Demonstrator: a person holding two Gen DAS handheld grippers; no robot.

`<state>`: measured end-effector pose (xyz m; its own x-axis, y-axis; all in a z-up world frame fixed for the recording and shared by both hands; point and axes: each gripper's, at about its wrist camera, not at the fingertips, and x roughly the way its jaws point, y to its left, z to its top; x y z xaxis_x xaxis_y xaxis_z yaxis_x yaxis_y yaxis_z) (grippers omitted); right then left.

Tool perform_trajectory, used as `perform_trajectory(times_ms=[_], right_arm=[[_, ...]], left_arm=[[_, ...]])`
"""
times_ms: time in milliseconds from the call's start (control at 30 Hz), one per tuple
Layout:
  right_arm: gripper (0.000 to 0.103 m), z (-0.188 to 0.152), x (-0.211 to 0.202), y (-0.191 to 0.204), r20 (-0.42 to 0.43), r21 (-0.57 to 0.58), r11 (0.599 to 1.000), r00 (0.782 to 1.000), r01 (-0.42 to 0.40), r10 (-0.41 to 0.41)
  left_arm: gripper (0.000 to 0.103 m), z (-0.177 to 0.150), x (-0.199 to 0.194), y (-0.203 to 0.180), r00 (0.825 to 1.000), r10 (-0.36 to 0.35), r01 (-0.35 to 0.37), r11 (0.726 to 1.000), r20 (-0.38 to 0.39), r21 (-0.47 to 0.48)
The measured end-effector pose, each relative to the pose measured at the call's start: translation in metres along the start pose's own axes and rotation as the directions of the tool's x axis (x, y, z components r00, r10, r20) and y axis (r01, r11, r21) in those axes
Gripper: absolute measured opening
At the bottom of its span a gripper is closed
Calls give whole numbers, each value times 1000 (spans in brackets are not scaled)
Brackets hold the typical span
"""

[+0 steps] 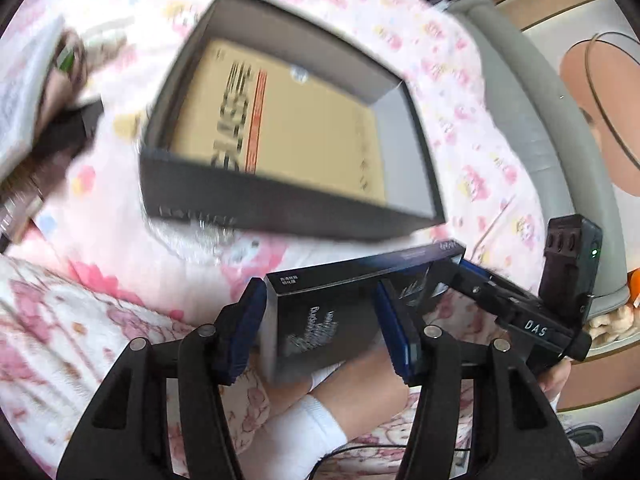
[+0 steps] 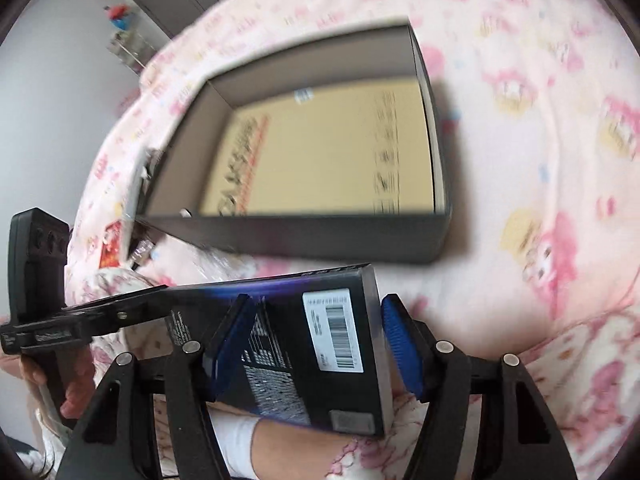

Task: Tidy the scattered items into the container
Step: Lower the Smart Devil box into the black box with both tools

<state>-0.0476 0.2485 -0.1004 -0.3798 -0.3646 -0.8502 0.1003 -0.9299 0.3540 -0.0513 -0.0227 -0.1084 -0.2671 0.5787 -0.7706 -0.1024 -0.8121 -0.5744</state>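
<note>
Plainly, the task's thing then in hand was a slim black carton [image 1: 316, 320] with white lettering on one face and a barcode label on the other. It hung just short of the near wall of the container, above the person's leg and white sock [image 1: 304, 428]. One end sat between the pads of the left tool [image 1: 320, 286]. The left pad [image 1: 244, 328] lay against the carton's edge and the other pad crossed in front of its face, so I could not tell whether that tool was clenched or released. The other end sat inside the right tool [image 2: 316, 300], which looked released: its right-side pad [image 2: 400, 344] stood just clear of the carton's edge. The container, an open dark grey box [image 1: 280, 208], rested on a bed covered with a pink cartoon-print blanket [image 1: 100, 248]. Inside it a flat tan cardboard packet [image 1: 304, 132] with black and red print lay on the bottom.
</note>
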Motion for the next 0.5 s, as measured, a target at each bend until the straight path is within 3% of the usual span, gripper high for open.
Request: perform_trajectory(times_ms=[100,233,367,500], right_arm=[[63,5,-12,6,26,8,999,999,-46,46],[63,12,-26,20,80,-24,999,996,-46,48],[63,34,-43,28,150,-43,999,989,-10,17],[63,69,-69,31,252,-71,997,968,18,0]], left_arm=[[55,7,-11,-13,997,38,-39,999,62,11],[55,13,-22,-20,995,29,-29,1000,97,2],[55,39,-29,-38,989,25,-30,999,148,32],[55,81,-31,-60,978,-1,-14,997,209,72]])
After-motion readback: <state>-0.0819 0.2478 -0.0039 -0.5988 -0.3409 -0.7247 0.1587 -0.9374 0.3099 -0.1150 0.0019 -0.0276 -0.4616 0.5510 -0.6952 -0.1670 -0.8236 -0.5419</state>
